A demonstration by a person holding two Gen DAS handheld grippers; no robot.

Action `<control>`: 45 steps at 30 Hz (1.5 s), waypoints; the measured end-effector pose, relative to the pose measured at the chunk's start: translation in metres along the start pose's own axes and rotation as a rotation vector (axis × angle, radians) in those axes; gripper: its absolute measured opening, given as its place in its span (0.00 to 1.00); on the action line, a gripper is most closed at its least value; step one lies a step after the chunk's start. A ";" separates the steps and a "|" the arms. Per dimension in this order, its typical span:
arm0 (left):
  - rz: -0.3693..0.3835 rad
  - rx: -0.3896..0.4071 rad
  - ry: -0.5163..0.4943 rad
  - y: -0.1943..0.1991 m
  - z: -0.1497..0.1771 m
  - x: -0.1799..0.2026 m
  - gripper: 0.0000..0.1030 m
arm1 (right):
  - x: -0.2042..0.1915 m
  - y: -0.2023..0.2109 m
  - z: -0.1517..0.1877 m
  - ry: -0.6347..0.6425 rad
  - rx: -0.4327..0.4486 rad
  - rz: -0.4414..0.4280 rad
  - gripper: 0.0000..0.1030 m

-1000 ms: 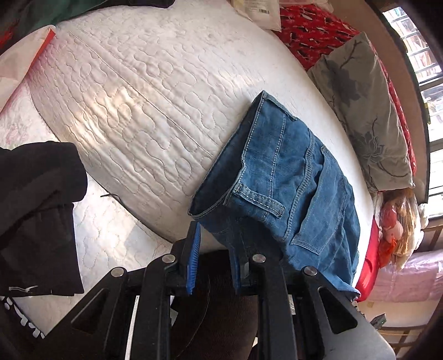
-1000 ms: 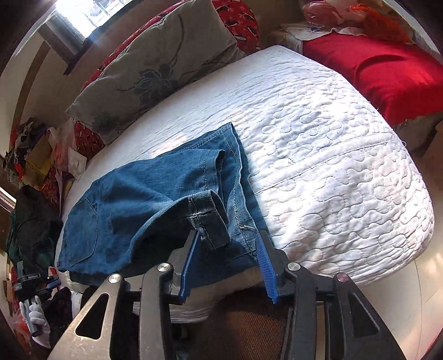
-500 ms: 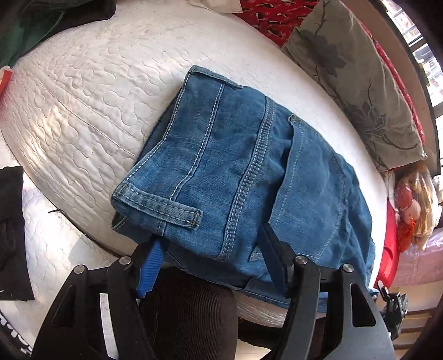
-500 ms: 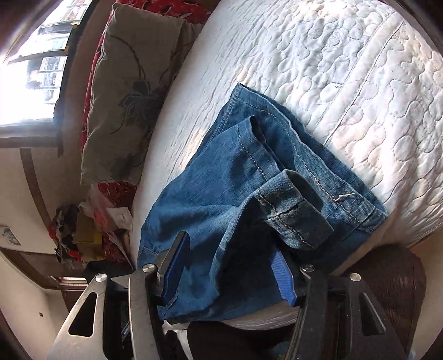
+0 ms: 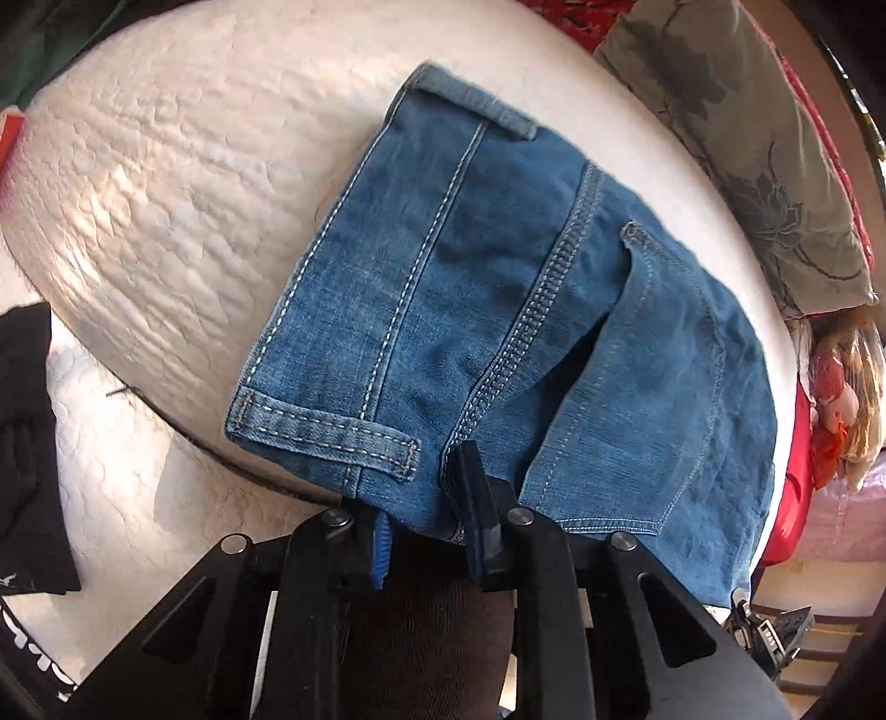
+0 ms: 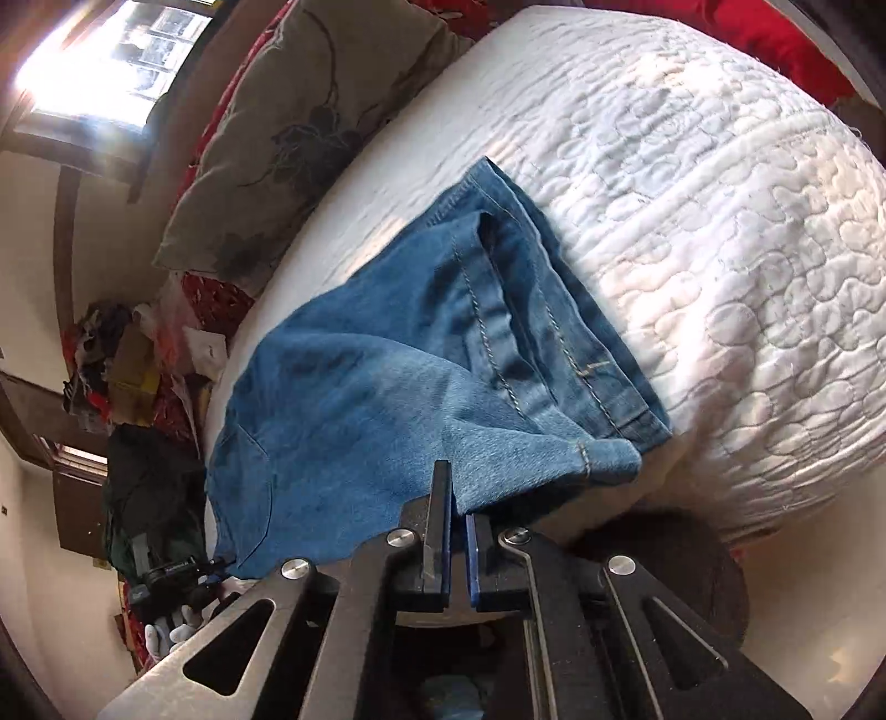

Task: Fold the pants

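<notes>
Folded blue jeans (image 5: 498, 310) lie on a white quilted mattress (image 5: 183, 183). In the left wrist view the waistband end with a belt loop and back pocket faces me. My left gripper (image 5: 423, 501) is closed on the near waistband edge of the jeans. In the right wrist view the jeans (image 6: 387, 399) show their hem end at the mattress edge (image 6: 720, 232). My right gripper (image 6: 454, 498) is shut on the near edge of the folded denim.
A grey flowered pillow (image 5: 736, 144) lies beyond the jeans; it also shows in the right wrist view (image 6: 299, 127). Black clothing (image 5: 27, 443) lies at the left. Red bedding (image 6: 775, 44) and a pile of clutter (image 6: 122, 360) border the mattress.
Both grippers were open around the near edge of the jeans half a second ago and have now closed on the denim. The jeans lie flatter on the mattress.
</notes>
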State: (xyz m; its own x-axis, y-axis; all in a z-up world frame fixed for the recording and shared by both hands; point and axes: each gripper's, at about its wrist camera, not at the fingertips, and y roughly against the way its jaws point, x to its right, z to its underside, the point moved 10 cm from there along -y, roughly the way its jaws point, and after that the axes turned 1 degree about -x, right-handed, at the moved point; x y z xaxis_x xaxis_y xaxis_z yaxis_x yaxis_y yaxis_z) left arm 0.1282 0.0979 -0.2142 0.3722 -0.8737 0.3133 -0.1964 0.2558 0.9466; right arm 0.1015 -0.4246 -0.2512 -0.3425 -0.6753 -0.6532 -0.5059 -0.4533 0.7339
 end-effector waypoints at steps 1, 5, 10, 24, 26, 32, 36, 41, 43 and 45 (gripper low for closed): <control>-0.005 -0.018 0.009 -0.008 0.003 -0.004 0.18 | 0.008 -0.005 0.005 -0.026 -0.011 0.002 0.10; 0.008 -0.028 0.013 -0.011 0.006 -0.010 0.19 | 0.021 -0.005 0.008 -0.075 -0.027 0.031 0.21; 0.085 0.005 -0.114 0.032 0.017 -0.005 0.21 | 0.016 0.038 -0.001 -0.021 0.026 0.078 0.34; 0.061 0.088 -0.023 0.042 -0.132 -0.006 0.55 | -0.020 0.013 -0.091 0.019 0.135 0.070 0.51; 0.065 0.052 -0.003 0.028 -0.143 -0.004 0.55 | -0.021 0.000 -0.104 0.028 0.142 0.093 0.51; 0.095 0.004 0.001 0.005 -0.149 0.011 0.55 | -0.025 -0.041 -0.114 0.099 0.071 0.132 0.48; 0.071 0.038 -0.015 0.015 -0.157 0.018 0.37 | -0.047 -0.046 -0.122 0.234 0.073 0.165 0.14; -0.054 0.063 -0.067 0.005 -0.167 0.019 0.37 | -0.048 -0.028 -0.165 0.243 0.161 0.207 0.15; -0.067 0.064 -0.054 -0.001 -0.170 0.017 0.37 | -0.037 -0.045 -0.163 0.272 0.107 0.279 0.16; -0.073 0.063 -0.036 -0.004 -0.172 0.017 0.37 | -0.030 -0.058 -0.161 0.305 0.085 0.350 0.18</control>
State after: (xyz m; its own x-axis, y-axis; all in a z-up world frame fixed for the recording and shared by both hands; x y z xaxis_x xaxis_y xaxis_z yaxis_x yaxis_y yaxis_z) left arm 0.2911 0.1532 -0.1991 0.3548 -0.9038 0.2395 -0.2270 0.1653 0.9598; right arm 0.2684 -0.4713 -0.2444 -0.2626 -0.9249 -0.2750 -0.4687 -0.1268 0.8742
